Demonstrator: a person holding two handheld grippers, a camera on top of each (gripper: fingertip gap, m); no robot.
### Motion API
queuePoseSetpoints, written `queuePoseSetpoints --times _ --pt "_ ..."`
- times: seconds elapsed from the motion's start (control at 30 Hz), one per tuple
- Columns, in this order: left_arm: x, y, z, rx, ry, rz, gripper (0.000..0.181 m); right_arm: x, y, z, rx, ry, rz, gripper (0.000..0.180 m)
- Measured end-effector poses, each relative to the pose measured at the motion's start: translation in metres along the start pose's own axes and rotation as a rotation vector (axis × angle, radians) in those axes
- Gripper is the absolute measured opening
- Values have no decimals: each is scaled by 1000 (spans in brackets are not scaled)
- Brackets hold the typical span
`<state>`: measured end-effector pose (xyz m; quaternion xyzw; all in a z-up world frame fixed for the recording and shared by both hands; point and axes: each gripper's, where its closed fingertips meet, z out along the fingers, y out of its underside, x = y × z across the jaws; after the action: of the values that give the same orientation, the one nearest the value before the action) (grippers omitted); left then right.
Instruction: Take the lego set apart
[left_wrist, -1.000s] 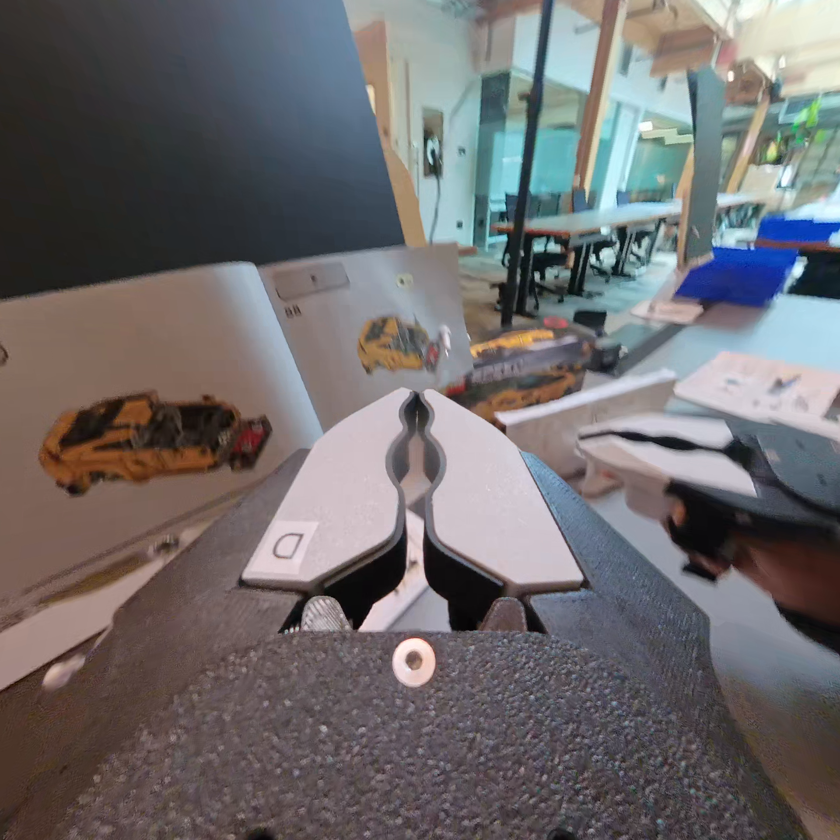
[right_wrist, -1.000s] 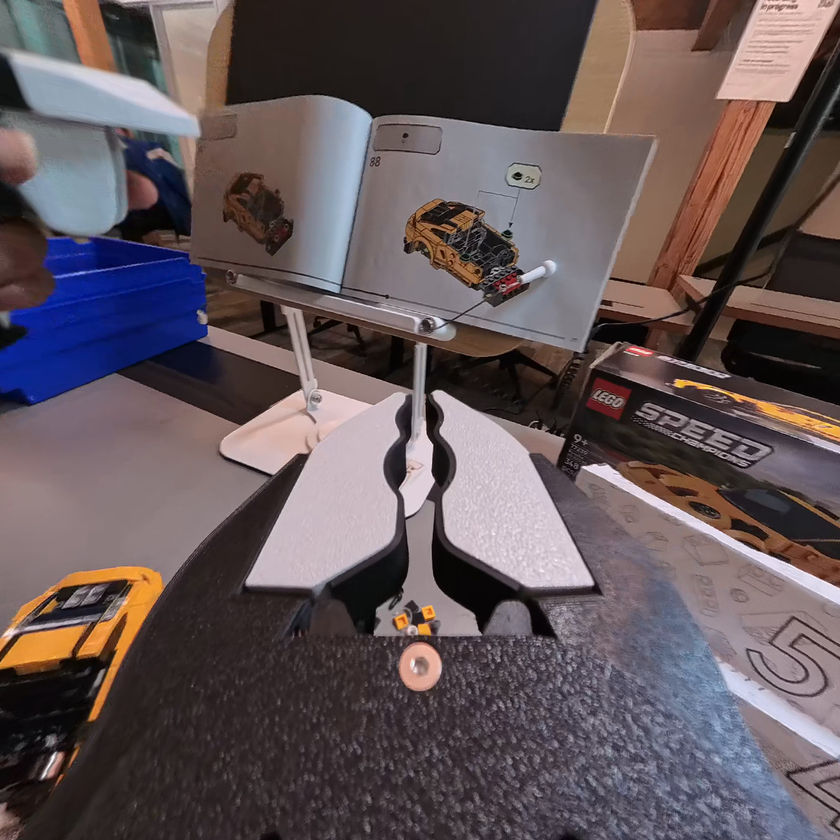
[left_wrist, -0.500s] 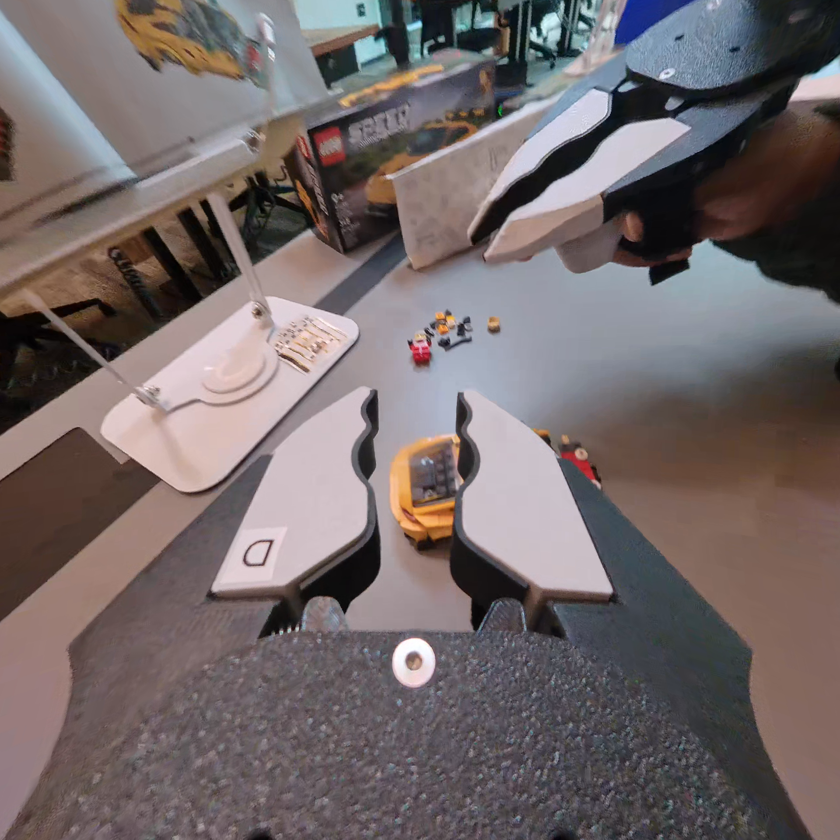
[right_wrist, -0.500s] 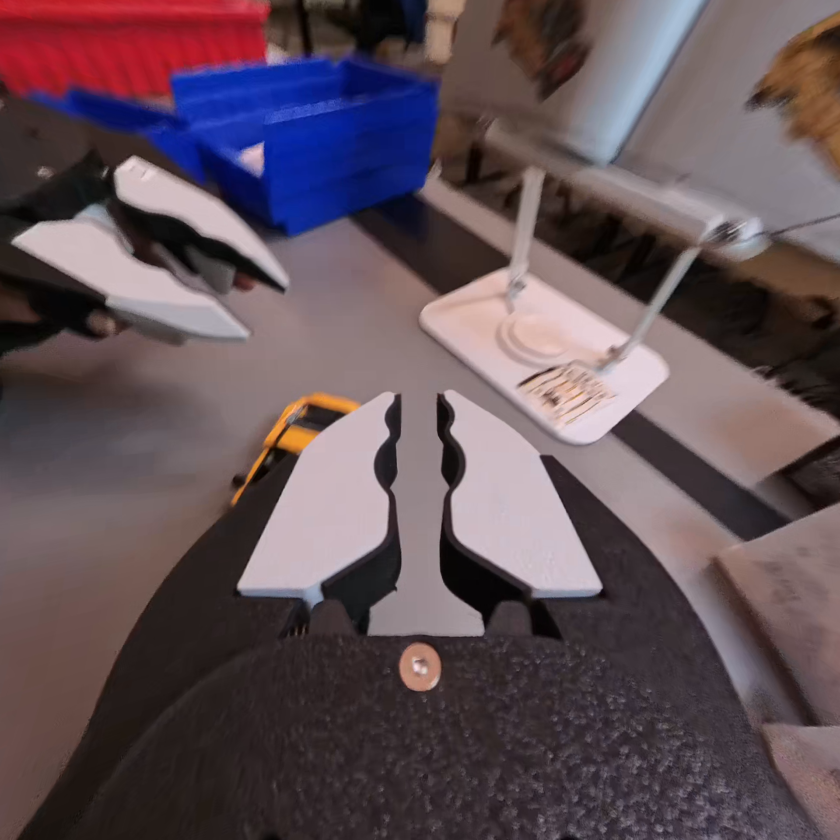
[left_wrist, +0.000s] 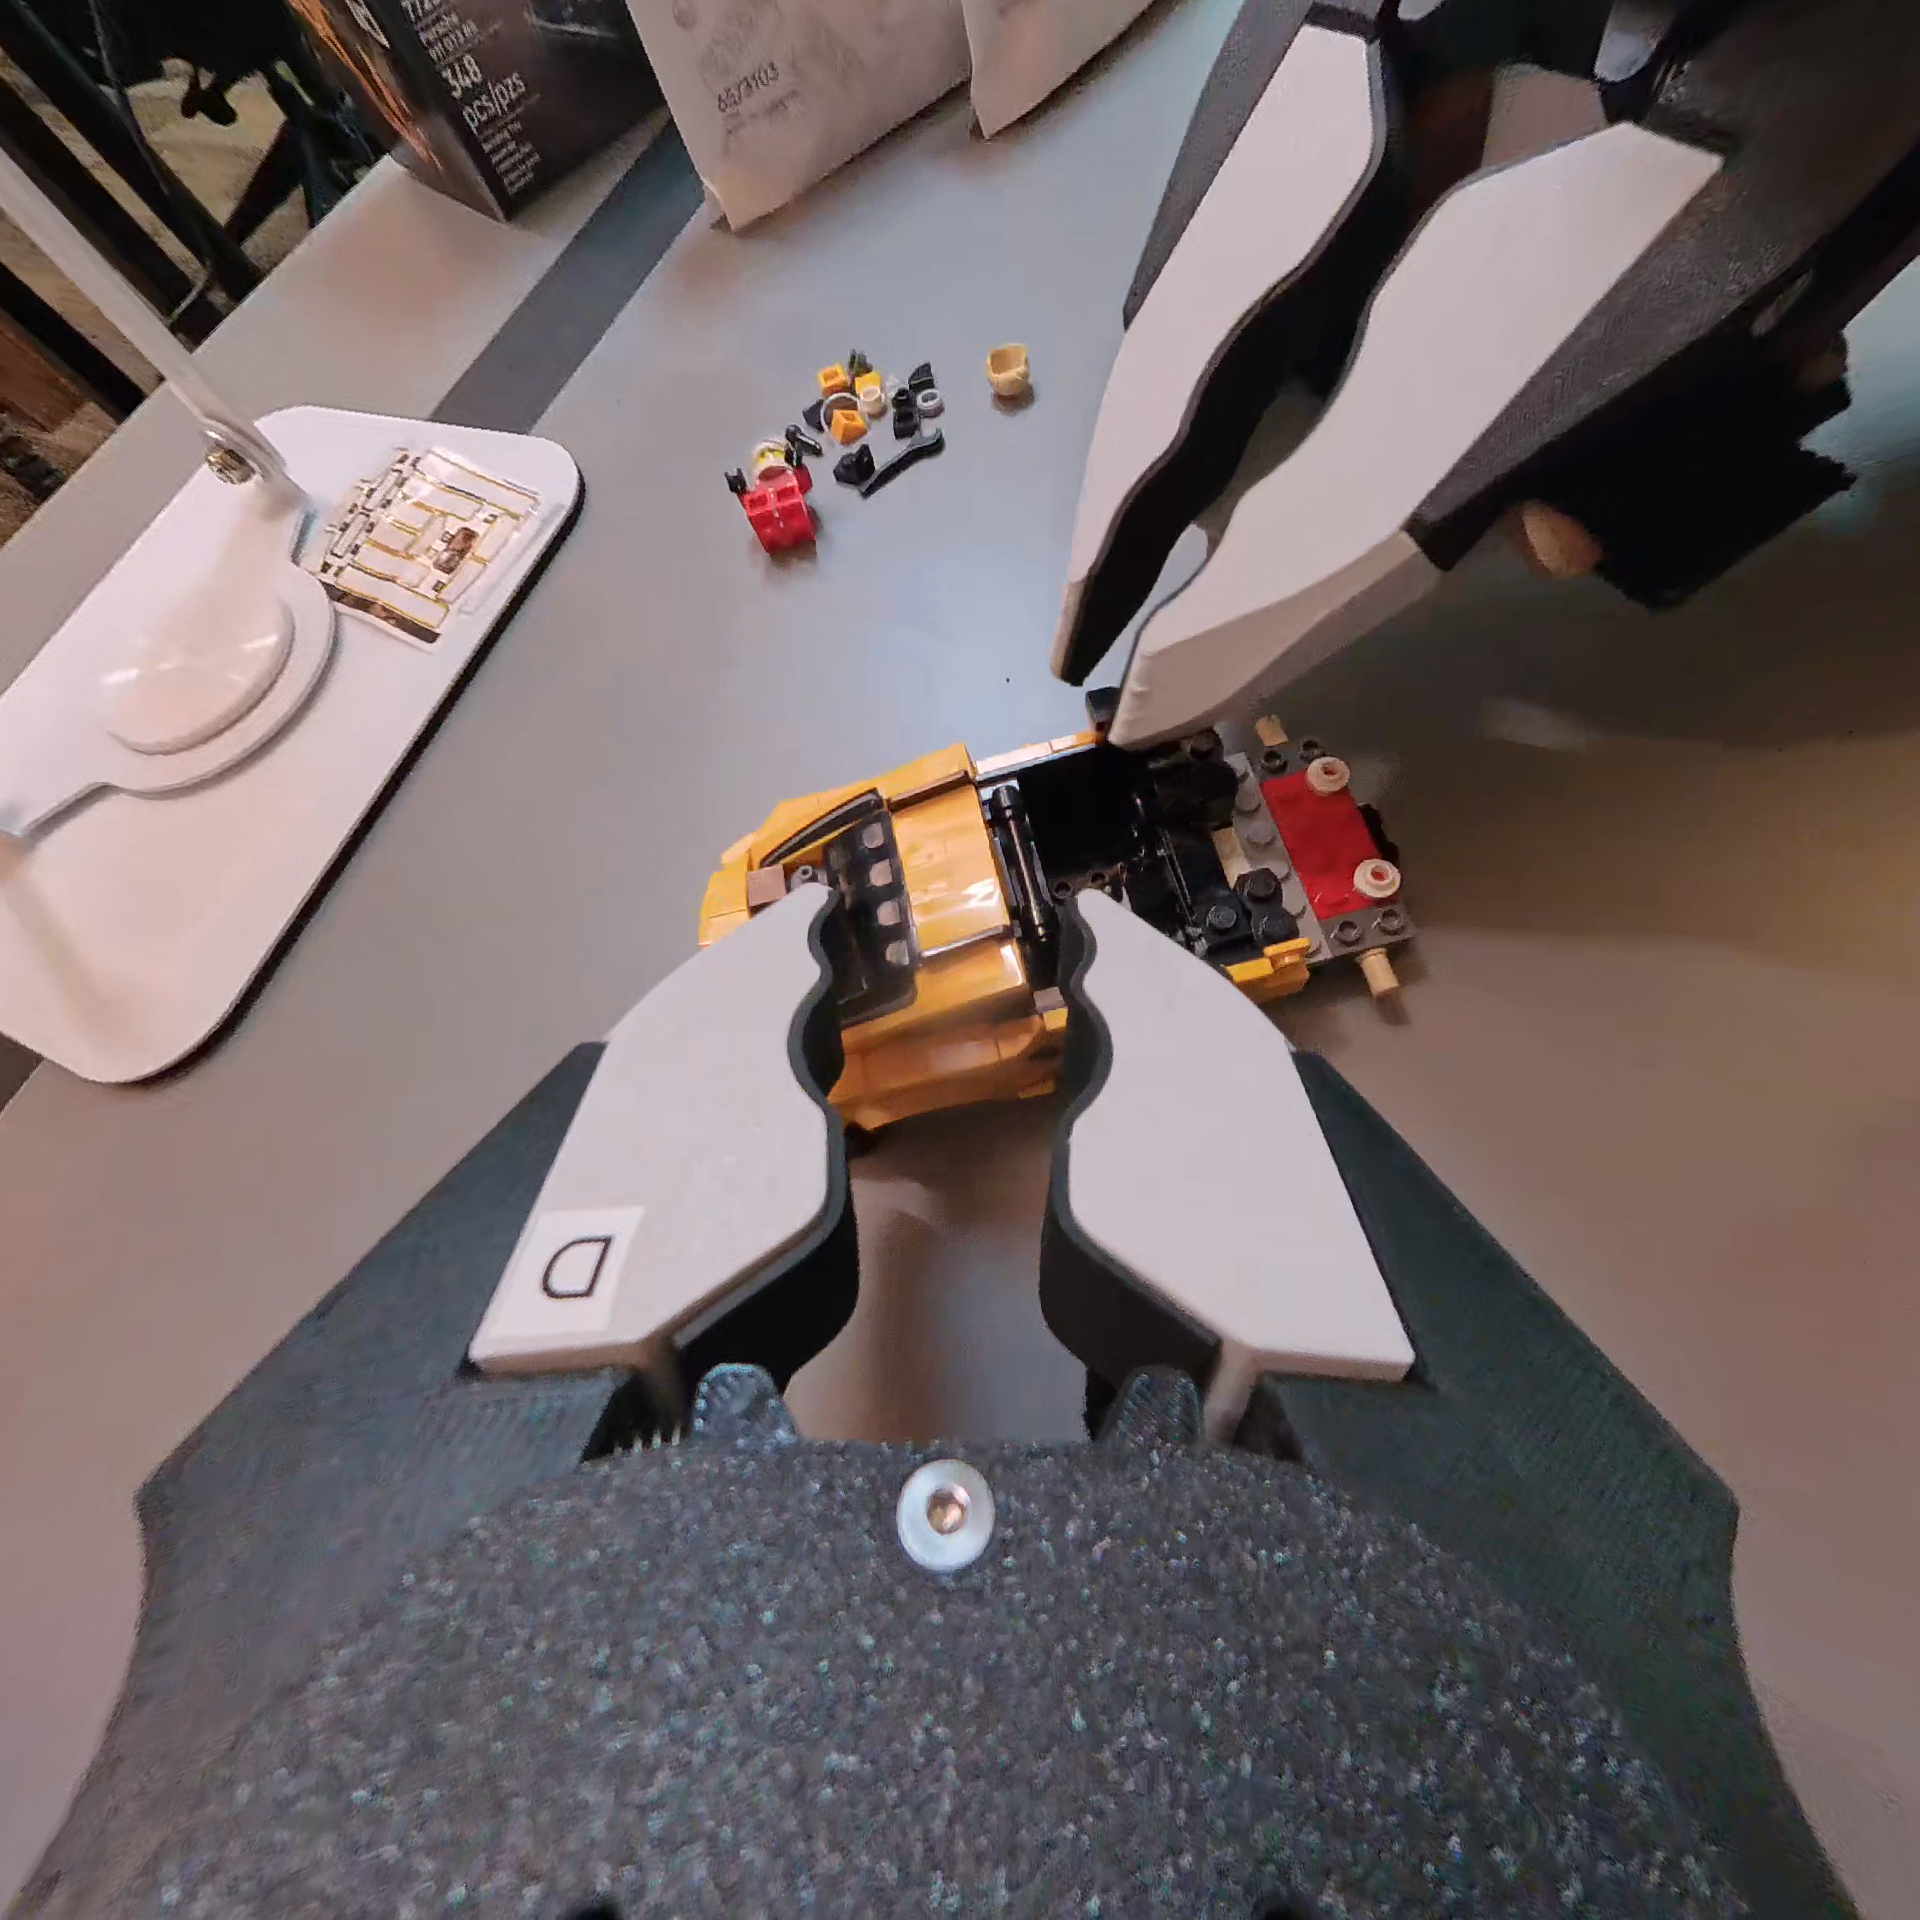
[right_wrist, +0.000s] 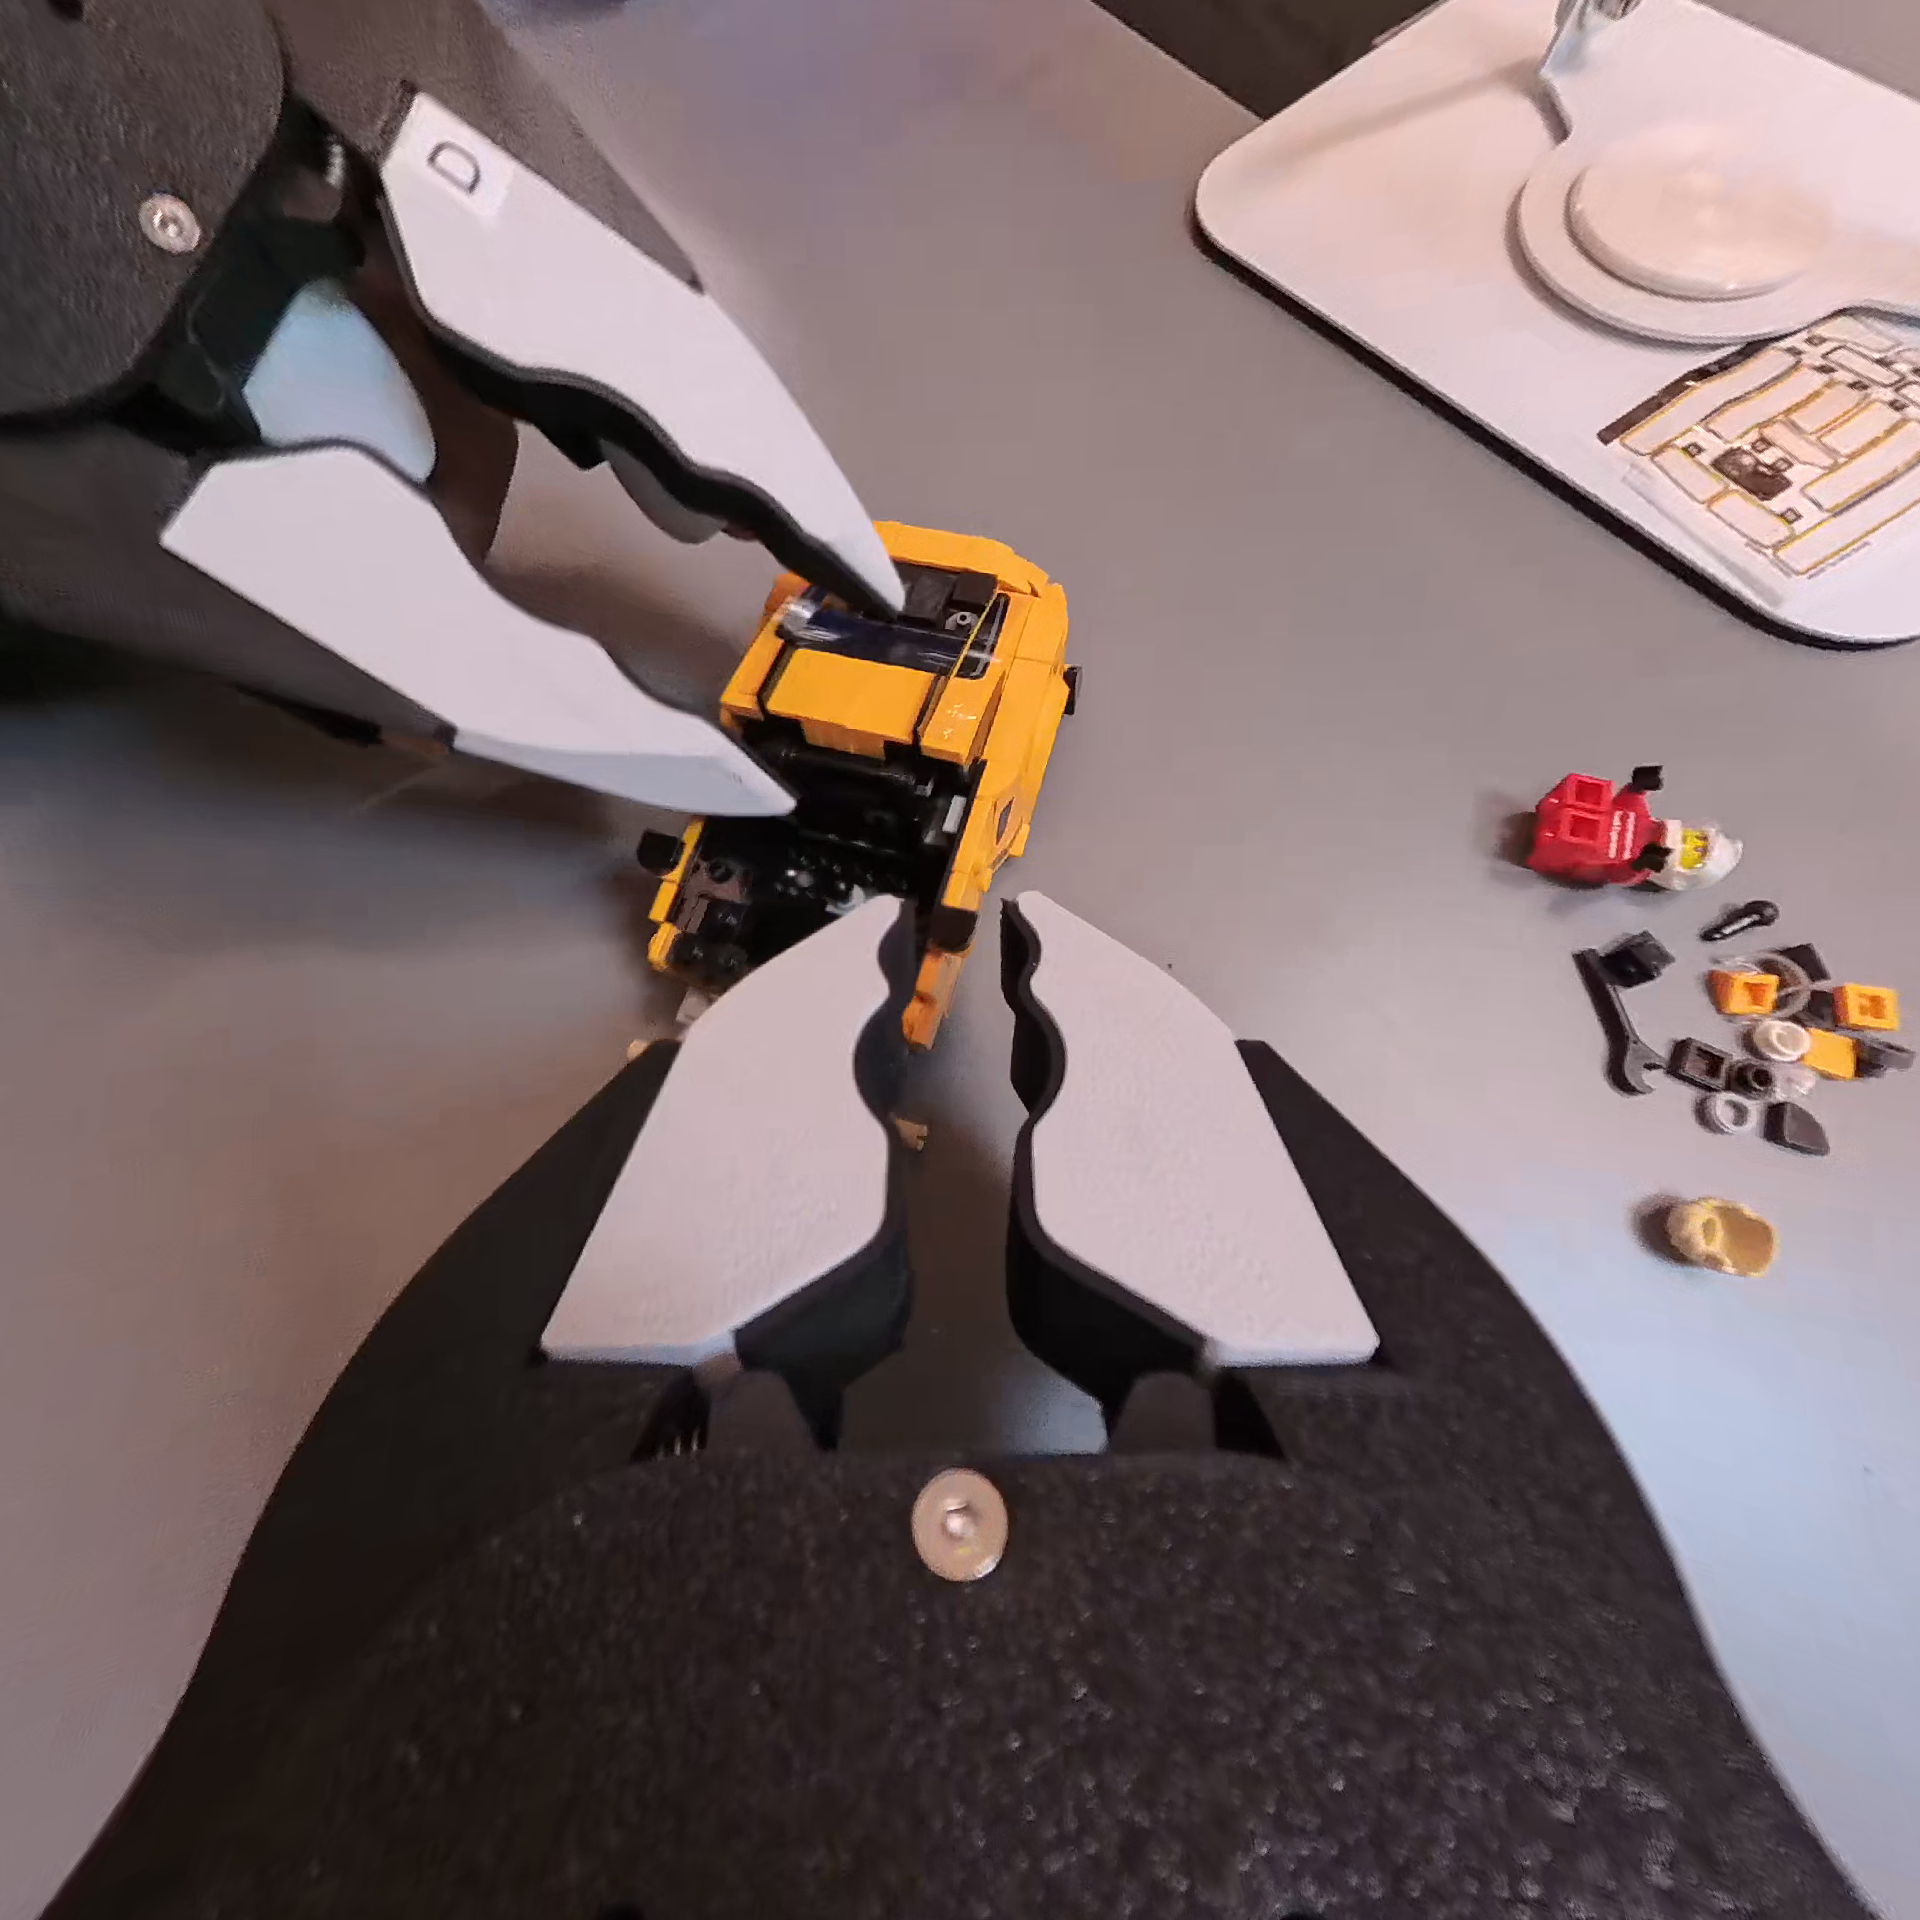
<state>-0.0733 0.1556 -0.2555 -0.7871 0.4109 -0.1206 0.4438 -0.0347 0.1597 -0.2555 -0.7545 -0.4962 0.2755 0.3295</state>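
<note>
A partly stripped yellow lego car (left_wrist: 945, 883) lies on the grey table, with its black inside and a red rear plate (left_wrist: 1314, 842) bare. My left gripper (left_wrist: 951, 914) is open and its jaws straddle the car's yellow end, close to both sides. In the right wrist view it (right_wrist: 840, 707) reaches in from the upper left over the car (right_wrist: 883, 696). My right gripper (right_wrist: 951, 920) is slightly open, with the car's yellow side edge between its tips. In the left wrist view it (left_wrist: 1101, 696) points down at the car's far side.
Several small loose pieces (left_wrist: 873, 416) lie beyond the car, with a red minifigure (left_wrist: 774, 504) and a tan piece (left_wrist: 1008, 372); the pieces also show in the right wrist view (right_wrist: 1766, 1039). A white stand base (left_wrist: 208, 748) carries a sticker sheet (left_wrist: 416, 530). A lego box (left_wrist: 488, 94) and white bags (left_wrist: 810, 94) stand behind. The grippers' ends are close to 5 cm from one another.
Both grippers have swung down from facing the instruction booklet to the car. The left jaws opened from shut and now straddle the car. The right tips came down onto its side.
</note>
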Motion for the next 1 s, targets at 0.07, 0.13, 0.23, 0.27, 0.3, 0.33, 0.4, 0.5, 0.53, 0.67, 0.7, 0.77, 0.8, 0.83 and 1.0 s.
queuePoseSetpoints --times 0.07,0.13,0.23,0.27,0.3,0.33,0.4,0.5,0.53,0.67,0.7,0.77,0.8,0.83,1.0 --pt "0 0 1 1 -11 10 38 2 1 2 -12 22 1 12" --pt "-1 0 1 0 -17 7 38 1 2 3 -17 29 -14 9" --pt "-1 0 1 -7 -33 2 38 2 2 2 -18 42 -26 8" --pt "-1 0 1 -13 -40 -1 38 2 2 2 -16 47 -32 8" --pt "-1 0 1 -21 -47 -5 38 2 2 2 -13 52 -44 8" --pt "-1 0 1 -30 -53 -8 38 2 2 2 -5 60 -66 8" --pt "0 1 0 -50 -62 -5 38 1 0 1 15 75 -133 8" --pt "0 1 0 -67 -73 0 37 0 0 1 36 123 -283 8" --pt "0 1 1 -69 -72 -3 37 0 0 1 41 137 -320 8" --pt "0 1 1 -79 -73 -4 37 0 -8 -6 92 169 -417 8" --pt "0 1 1 -77 -73 -7 37 -2 -7 -6 93 152 -406 8" --pt "0 1 1 -73 -70 -13 37 -4 -9 -9 123 117 -377 8" --pt "0 1 1 -70 -70 -13 37 -5 -12 -12 147 98 -360 8" --pt "0 1 1 -66 -71 -13 37 -6 -16 -17 184 70 -335 8" --pt "0 0 1 -47 -60 -24 37 -16 -35 -43 380 -202 -85 8"
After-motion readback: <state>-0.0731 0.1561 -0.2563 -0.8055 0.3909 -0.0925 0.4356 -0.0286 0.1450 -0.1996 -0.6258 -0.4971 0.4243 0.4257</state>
